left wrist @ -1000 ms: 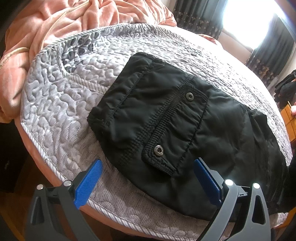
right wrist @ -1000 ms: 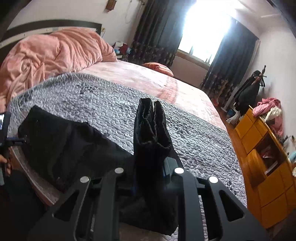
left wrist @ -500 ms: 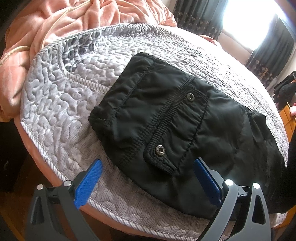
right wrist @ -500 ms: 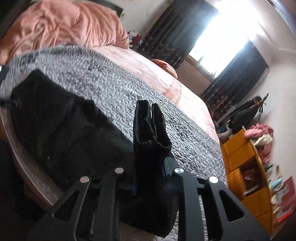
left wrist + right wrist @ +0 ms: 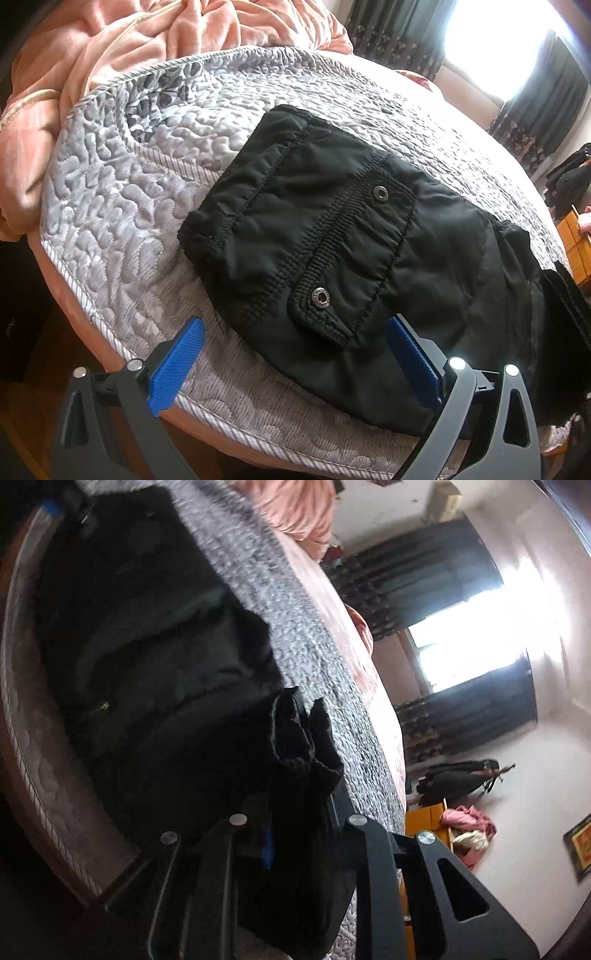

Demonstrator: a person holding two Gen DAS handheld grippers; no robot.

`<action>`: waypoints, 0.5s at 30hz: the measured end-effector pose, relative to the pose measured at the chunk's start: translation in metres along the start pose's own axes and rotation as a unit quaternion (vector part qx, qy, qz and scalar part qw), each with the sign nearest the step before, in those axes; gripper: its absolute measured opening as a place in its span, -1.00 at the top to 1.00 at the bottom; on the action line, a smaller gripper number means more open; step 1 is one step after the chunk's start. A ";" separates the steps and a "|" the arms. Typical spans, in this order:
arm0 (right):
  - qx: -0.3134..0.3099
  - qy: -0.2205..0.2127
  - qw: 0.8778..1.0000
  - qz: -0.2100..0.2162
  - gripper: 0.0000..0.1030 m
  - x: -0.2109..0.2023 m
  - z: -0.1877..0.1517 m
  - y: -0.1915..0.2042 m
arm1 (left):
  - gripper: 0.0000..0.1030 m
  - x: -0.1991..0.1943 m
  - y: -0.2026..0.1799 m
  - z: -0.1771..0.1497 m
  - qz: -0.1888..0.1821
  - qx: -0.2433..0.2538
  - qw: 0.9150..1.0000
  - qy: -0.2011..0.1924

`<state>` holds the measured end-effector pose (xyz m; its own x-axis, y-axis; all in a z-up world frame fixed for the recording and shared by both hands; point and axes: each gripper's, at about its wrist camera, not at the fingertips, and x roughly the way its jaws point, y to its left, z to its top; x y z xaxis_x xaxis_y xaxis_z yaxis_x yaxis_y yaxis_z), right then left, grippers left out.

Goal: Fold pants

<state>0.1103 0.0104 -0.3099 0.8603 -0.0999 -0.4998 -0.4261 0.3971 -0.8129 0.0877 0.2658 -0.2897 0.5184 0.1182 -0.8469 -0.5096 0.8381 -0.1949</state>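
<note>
From the left wrist we see the left gripper wide open and empty, at the bottom of the frame, over the near edge of the pants lying mid-frame on the grey quilt — pink blanket upper left.

From the right wrist, the right gripper is clamped on a bunched hem (tilted, blurred view). We judge the fold is underway; next, carry it toward the waistband. Nothing blocks.
</note>
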 end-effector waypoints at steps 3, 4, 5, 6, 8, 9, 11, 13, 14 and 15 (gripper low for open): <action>-0.030 0.001 1.000 -0.001 0.64 0.006 0.000 0.020 | -0.92 0.000 0.001 0.000 -0.001 -0.001 1.000 0.001; -0.040 0.001 0.999 -0.002 0.64 0.008 0.000 0.027 | -0.92 0.000 0.001 0.000 -0.001 -0.001 1.000 0.001; -0.050 0.000 0.999 -0.002 0.61 0.010 -0.001 0.033 | -0.92 0.000 0.000 0.000 -0.001 -0.001 1.000 0.001; -0.059 0.000 0.998 -0.001 0.55 0.012 -0.002 0.039 | -0.92 0.000 0.001 0.000 -0.001 -0.001 1.000 0.001; -0.074 -0.003 0.997 0.017 0.33 0.016 -0.006 0.051 | -0.92 0.000 0.001 0.000 -0.001 -0.002 1.000 0.002; -0.078 -0.005 0.997 0.027 0.09 0.015 -0.008 0.054 | -0.92 0.001 0.001 0.000 -0.001 -0.002 1.000 0.002; -0.081 -0.017 0.996 0.037 -0.18 0.007 -0.009 0.053 | -0.92 0.001 0.002 0.000 -0.003 -0.004 1.000 0.004; -0.059 -0.034 0.995 0.073 -0.41 -0.010 -0.011 0.040 | -0.92 0.002 0.003 0.000 -0.004 -0.006 1.000 0.005; -0.041 -0.038 0.994 0.096 -0.53 -0.018 -0.012 0.030 | -0.92 0.002 0.003 0.000 -0.004 -0.006 1.000 0.005; -0.018 -0.042 0.992 0.119 -0.53 -0.025 -0.013 0.019 | -0.92 0.002 0.003 0.000 -0.006 -0.007 1.000 0.006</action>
<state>0.0774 0.0082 -0.3167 0.7541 0.0693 -0.6531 -0.6279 0.3677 -0.6860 0.0873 0.2691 -0.2917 0.5164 0.1030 -0.8501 -0.5137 0.8315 -0.2113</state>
